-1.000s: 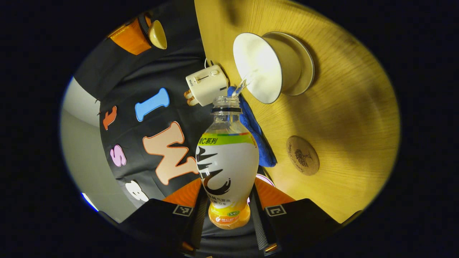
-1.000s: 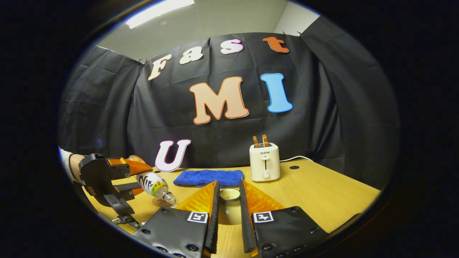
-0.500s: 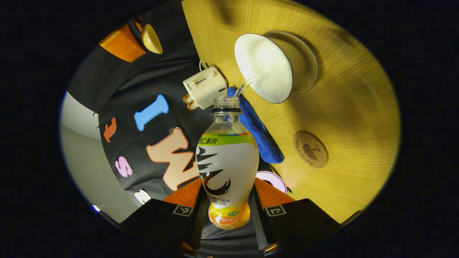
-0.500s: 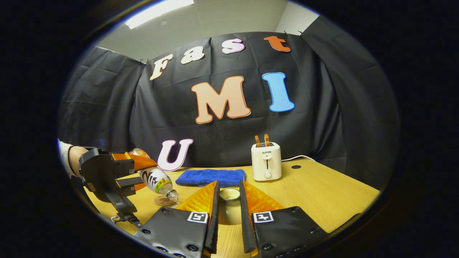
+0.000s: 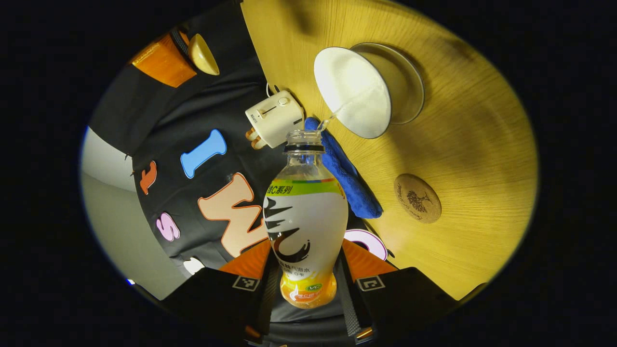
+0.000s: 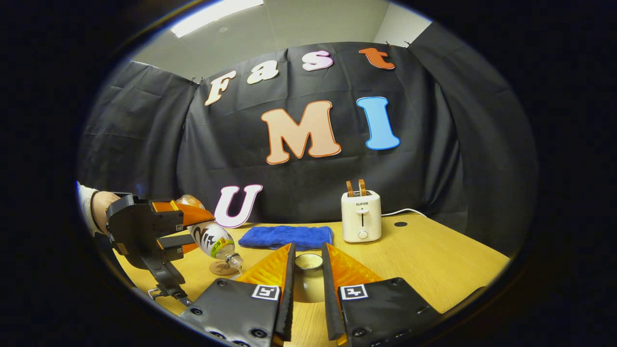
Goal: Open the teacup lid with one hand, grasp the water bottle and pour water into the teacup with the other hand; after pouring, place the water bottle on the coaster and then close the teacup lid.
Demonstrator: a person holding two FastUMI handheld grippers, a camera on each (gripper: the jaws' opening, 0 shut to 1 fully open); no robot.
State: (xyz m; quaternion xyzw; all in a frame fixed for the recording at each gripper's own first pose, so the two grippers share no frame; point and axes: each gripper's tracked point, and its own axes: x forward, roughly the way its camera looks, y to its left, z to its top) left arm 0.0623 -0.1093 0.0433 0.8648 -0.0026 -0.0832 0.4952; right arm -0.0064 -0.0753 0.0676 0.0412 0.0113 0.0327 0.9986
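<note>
Water bottle (image 5: 305,217) tipped mouth-forward, long axis running straight out between the left gripper (image 5: 305,282) fingers, both pressed on its lower body. Neck points at the teacup (image 5: 359,96), which stands uncovered on its saucer (image 5: 409,82) on the wooden table (image 5: 472,159). Thin stream of water leaves the mouth and arcs into the white bowl of the cup. Pour looks under way, not finished.

Coaster (image 5: 417,198) lies on the table beside the bottle's line, near the blue cloth (image 5: 347,176), apart from the cup. In the right gripper view the same coaster (image 6: 222,267) sits just under the tilted bottle (image 6: 214,242), so the left gripper (image 6: 193,226) is much the nearer one for the set-down: judged need is to swing the bottle upright, then lower it a short way.

Right gripper (image 6: 308,270) is clamped on the teacup lid (image 6: 308,262), fingers pressing both sides, held off above the table. Toaster (image 6: 361,217) stands behind, against the booth wall. A person's hand (image 6: 99,209) holds the left tool.
</note>
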